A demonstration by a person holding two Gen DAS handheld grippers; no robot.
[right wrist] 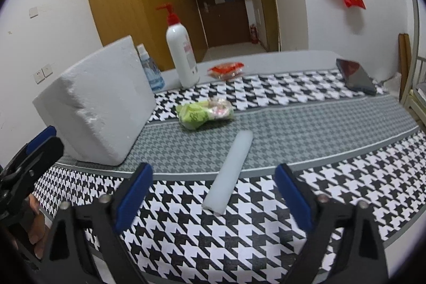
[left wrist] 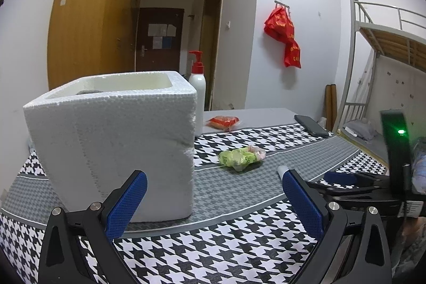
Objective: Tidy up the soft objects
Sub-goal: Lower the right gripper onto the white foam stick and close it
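Observation:
A white foam box [left wrist: 114,148] stands on the houndstooth cloth, also in the right wrist view [right wrist: 98,105]; something dark lies inside it. My left gripper [left wrist: 213,193] is open and empty just in front of the box. A green and pink soft packet [left wrist: 241,157] lies right of the box, also in the right wrist view [right wrist: 205,112]. A white foam cylinder [right wrist: 229,172] lies on the cloth in front of my right gripper [right wrist: 213,193], which is open and empty, its end between the fingers. The right gripper shows at the right edge of the left wrist view [left wrist: 343,177].
A white pump bottle with a red top [right wrist: 182,55] and a water bottle [right wrist: 150,68] stand behind the box. A red snack packet [right wrist: 226,69] and a dark phone [right wrist: 355,76] lie at the table's far side. A bunk bed frame [left wrist: 372,44] stands to the right.

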